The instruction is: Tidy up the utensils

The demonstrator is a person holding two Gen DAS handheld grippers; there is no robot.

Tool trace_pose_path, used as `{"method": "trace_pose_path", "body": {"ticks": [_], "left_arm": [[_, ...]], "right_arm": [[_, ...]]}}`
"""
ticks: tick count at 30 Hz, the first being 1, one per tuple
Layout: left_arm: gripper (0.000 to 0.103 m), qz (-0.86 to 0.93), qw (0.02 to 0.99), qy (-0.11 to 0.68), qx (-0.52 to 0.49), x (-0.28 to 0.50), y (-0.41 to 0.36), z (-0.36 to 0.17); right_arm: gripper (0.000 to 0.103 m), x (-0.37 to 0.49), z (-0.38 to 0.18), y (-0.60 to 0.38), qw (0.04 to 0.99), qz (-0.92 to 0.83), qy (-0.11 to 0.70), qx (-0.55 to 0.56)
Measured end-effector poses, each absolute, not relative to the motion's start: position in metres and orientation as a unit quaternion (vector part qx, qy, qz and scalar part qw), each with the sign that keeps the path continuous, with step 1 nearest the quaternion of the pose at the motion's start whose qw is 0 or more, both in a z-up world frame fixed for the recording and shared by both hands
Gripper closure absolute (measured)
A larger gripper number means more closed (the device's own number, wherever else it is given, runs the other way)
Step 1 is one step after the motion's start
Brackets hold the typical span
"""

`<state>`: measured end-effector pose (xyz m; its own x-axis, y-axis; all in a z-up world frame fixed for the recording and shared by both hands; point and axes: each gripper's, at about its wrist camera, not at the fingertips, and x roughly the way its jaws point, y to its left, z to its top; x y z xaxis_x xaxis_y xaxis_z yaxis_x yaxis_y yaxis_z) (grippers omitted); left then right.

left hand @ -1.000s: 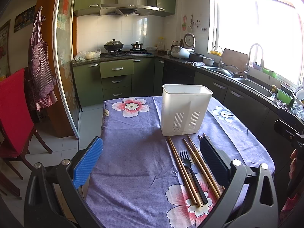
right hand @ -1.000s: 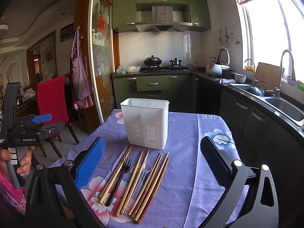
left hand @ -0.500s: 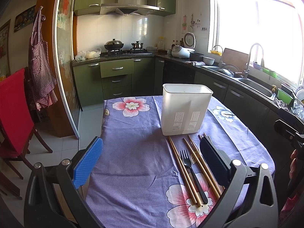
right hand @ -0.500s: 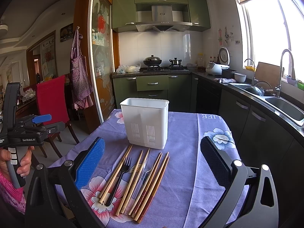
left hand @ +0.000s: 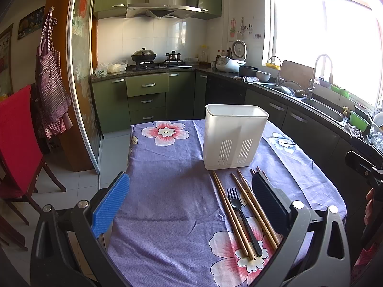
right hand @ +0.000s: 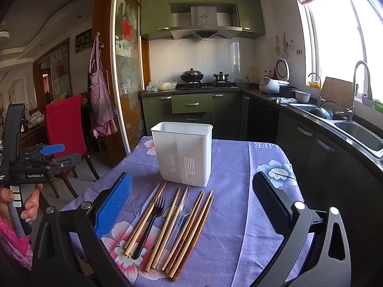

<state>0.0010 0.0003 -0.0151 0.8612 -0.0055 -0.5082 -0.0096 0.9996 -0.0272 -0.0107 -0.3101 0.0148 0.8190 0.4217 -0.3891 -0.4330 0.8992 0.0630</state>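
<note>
A white slotted utensil holder stands upright on the purple flowered tablecloth. In front of it lie several wooden chopsticks, a black fork and a clear fork, side by side. My left gripper is open and empty, to the left of the utensils. My right gripper is open and empty, above the row of utensils. The left gripper's body also shows at the left of the right wrist view.
A red-covered chair stands left of the table. Green kitchen cabinets and a counter with a sink run behind and to the right. The table's edges drop off at left and right.
</note>
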Motion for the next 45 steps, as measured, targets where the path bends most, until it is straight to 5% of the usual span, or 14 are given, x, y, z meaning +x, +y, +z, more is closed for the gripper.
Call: {"method": "trace_pose_path", "body": {"ticks": [13, 23, 36, 45], "left_arm": [[0.006, 0.001, 0.958, 0.287, -0.010, 0.011, -0.004, -0.023], [0.007, -0.019, 0.905, 0.424, -0.024, 0.070, -0.023, -0.055], [0.071, -0.081, 0.799, 0.594, -0.055, 0.115, -0.087, -0.112], [0.087, -0.060, 0.776, 0.625, -0.057, 0.132, -0.098, -0.131]], "right_arm": [[0.004, -0.004, 0.010, -0.313, 0.954, 0.215, 0.211, -0.012], [0.004, 0.037, -0.006, -0.328, 0.947, 0.160, 0.278, -0.004], [0.004, 0.058, -0.023, -0.344, 0.940, 0.161, 0.301, 0.020], [0.004, 0.055, -0.024, -0.351, 0.938, 0.171, 0.298, 0.030]]}}
